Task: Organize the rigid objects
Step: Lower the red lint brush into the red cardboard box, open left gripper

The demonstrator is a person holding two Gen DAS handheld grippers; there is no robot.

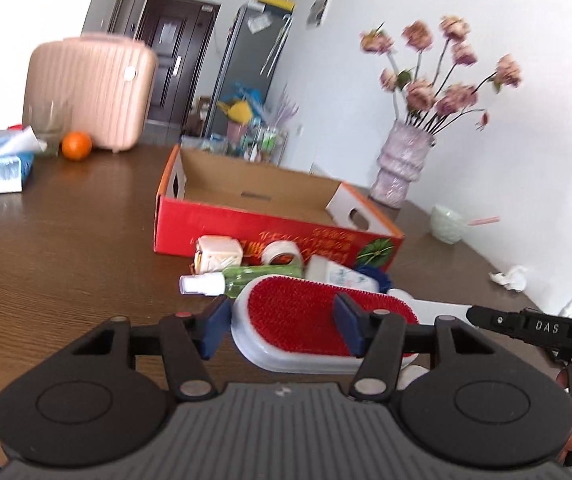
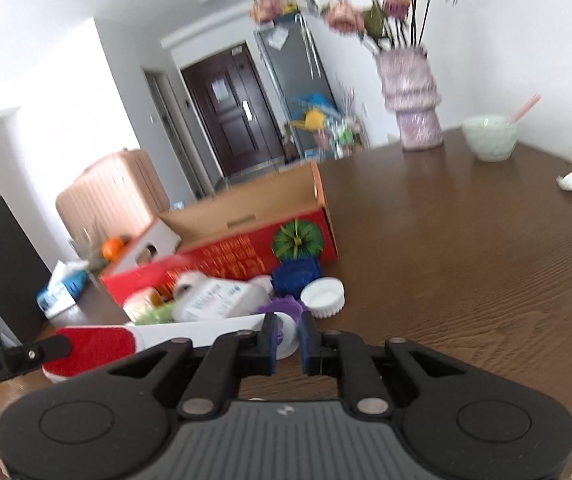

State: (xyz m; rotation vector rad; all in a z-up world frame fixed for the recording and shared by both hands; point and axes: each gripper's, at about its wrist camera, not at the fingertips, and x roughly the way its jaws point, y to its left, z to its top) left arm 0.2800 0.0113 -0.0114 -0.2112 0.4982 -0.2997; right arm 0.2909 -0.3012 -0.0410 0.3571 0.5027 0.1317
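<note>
Both tongs clamp one lint brush [image 1: 306, 320]: left tongs [image 1: 282, 330] on its red head, right tongs [image 2: 288, 340] nearly together on its white handle; clutter beyond blurs.

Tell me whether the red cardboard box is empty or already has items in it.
Empty, as far as visible: the red cardboard box shows only bare cardboard floor, though its near wall hides part. The items lie outside it.

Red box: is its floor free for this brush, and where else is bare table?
The red box shows bare cardboard floor wall to wall. Open table runs between box, vase and green bowl. Crowded: the bottles and caps along the box's near wall, where the lint brush is held.
</note>
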